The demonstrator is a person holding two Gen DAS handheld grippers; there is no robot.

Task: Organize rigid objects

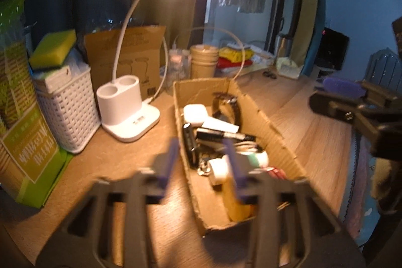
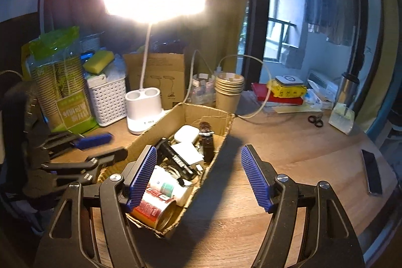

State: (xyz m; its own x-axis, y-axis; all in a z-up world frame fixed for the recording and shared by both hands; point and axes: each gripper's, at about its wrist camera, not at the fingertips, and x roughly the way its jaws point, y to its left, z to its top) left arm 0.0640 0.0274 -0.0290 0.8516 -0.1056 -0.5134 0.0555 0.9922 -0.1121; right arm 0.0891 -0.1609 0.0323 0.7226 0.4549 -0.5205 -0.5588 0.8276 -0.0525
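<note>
An open cardboard box [image 1: 263,122] [image 2: 208,114] lies on the wooden desk. It holds a white case [image 1: 194,113], a brown-strapped watch [image 2: 207,142], a black marker [image 2: 177,158], a white tube [image 2: 168,186], a red can [image 2: 153,211] and several other small items. My left gripper [image 1: 201,145] hovers over the box's near left wall, blurred and open, with nothing gripped. It also shows in the right wrist view, left gripper [image 2: 118,145]. My right gripper [image 2: 198,150] is open; its left finger hangs over the box, its right finger over bare desk. It is empty.
A lit white desk lamp [image 1: 125,107] [image 2: 143,107] stands just behind the box. A white basket [image 1: 67,114], stacked paper cups [image 2: 228,89] and packaging line the back. Scissors [image 2: 315,121] and a dark phone [image 2: 371,172] lie on the desk to the right.
</note>
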